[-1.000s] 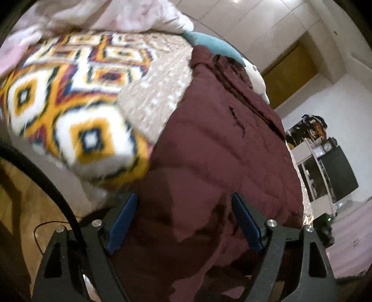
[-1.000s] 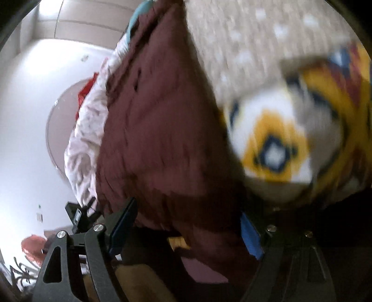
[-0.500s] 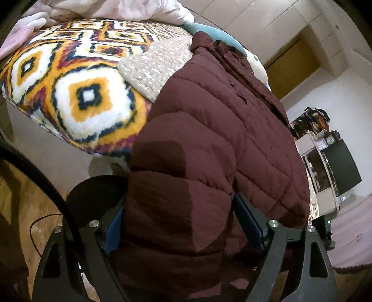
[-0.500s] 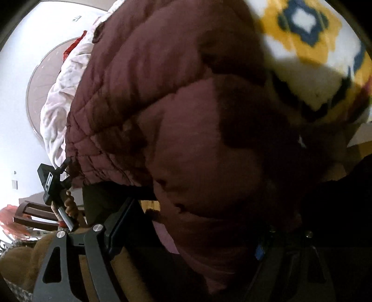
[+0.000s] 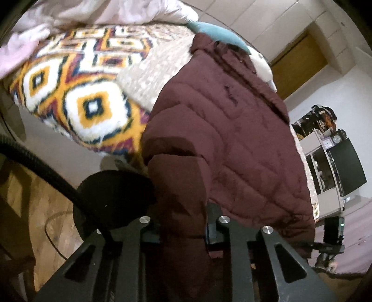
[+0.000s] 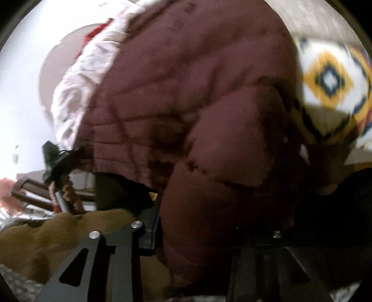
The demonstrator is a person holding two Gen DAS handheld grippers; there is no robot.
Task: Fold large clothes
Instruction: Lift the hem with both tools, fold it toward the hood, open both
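A large maroon quilted jacket point(image 5: 232, 139) lies spread over the bed, its lower edge hanging off the near side. My left gripper point(image 5: 183, 227) is at that edge; its jaws are closing and a thick fold of the hem is pinched between the pads. In the right wrist view the same jacket point(image 6: 197, 93) fills the frame. My right gripper point(image 6: 204, 232) is closing too, with a puffy bunch of the hem squeezed between its fingers; its right finger is dark and hard to make out.
The bed has a patterned orange, white and navy blanket point(image 5: 81, 100) and a beige quilted cover point(image 5: 151, 62). Pale bedding point(image 5: 93, 11) is heaped at the far end. A black hose point(image 5: 34, 158) crosses the wooden floor point(image 5: 46, 197). A white shelf with a screen point(image 5: 337, 162) stands at right.
Both grippers stood wide around the jacket's hem; now both have closed on it. Both have shifted and risen a little, bunching the fabric.
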